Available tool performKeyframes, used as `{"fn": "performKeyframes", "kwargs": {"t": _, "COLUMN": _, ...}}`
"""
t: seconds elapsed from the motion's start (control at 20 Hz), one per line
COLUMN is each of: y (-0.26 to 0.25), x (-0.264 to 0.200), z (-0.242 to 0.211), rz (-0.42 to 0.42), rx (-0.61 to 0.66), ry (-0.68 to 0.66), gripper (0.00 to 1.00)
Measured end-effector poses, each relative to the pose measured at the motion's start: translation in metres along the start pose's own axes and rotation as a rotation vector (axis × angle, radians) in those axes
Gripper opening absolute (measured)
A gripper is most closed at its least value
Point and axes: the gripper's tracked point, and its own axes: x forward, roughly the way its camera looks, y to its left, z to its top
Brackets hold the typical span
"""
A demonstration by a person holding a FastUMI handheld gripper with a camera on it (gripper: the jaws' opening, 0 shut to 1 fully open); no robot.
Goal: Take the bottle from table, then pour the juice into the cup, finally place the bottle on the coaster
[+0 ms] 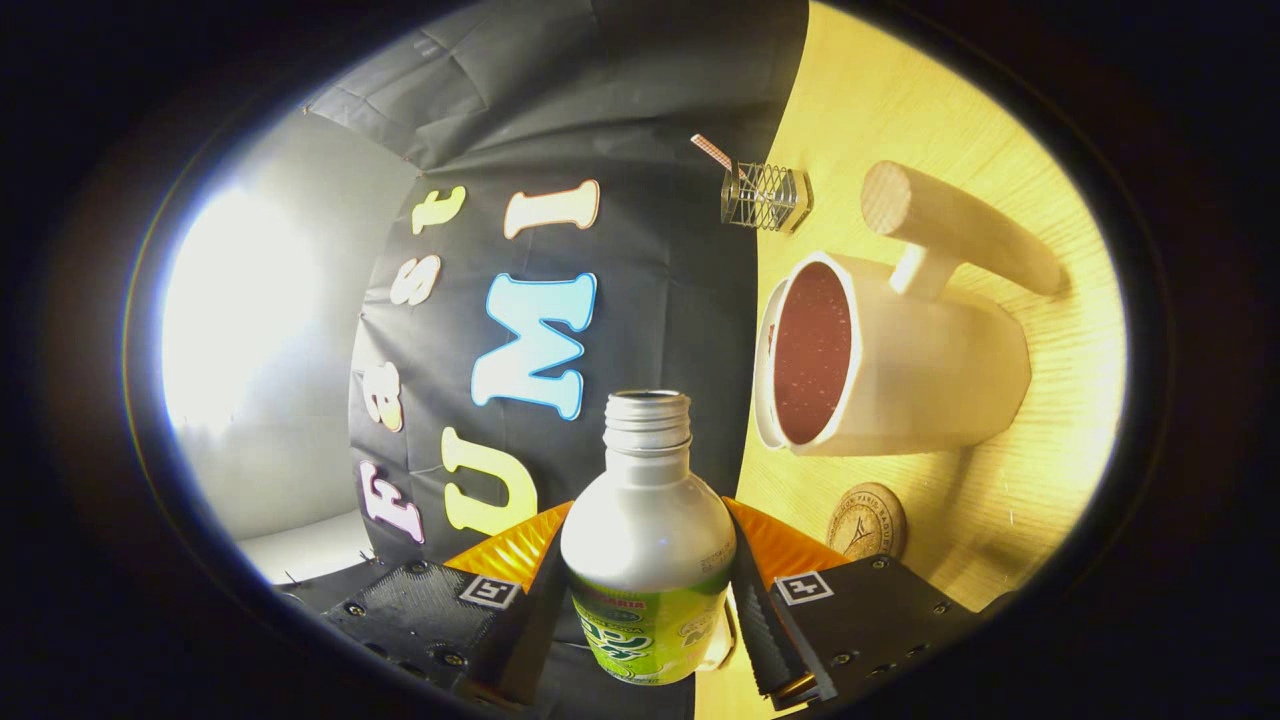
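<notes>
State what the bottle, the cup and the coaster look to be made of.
The silver bottle with green label, clamped in the gripper: likely aluminium, matte sheen, threaded metal neck. The cream cup with thick handle: seemingly ceramic or plastic, smooth and matte. The round brown coaster: probably wood or cork, with an engraved emblem.

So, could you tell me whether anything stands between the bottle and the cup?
Nothing visible does. The gripper is shut on the bottle, whose open mouth points past the cup; only bare table lies between them. The coaster sits apart, below the cup.
</notes>
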Motion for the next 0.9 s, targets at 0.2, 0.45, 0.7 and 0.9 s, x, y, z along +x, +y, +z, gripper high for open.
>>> {"fn": "performKeyframes", "kwargs": {"t": 0.2, "y": -0.0042, "x": 0.0021, "z": 0.0033, "rz": 0.006, "rx": 0.075, "ry": -0.016, "gripper": 0.77}}
{"fn": "performKeyframes", "kwargs": {"t": 0.45, "y": -0.0044, "x": 0.0039, "z": -0.0003, "rz": 0.004, "rx": 0.139, "ry": -0.017, "gripper": 0.77}}
{"fn": "performKeyframes", "kwargs": {"t": 0.7, "y": -0.0043, "x": 0.0043, "z": -0.0017, "rz": 0.006, "rx": 0.21, "ry": -0.022, "gripper": 0.77}}
{"fn": "performKeyframes", "kwargs": {"t": 0.9, "y": -0.0007, "x": 0.0069, "z": -0.0046, "rz": 0.011, "rx": 0.23, "ry": -0.015, "gripper": 0.77}}
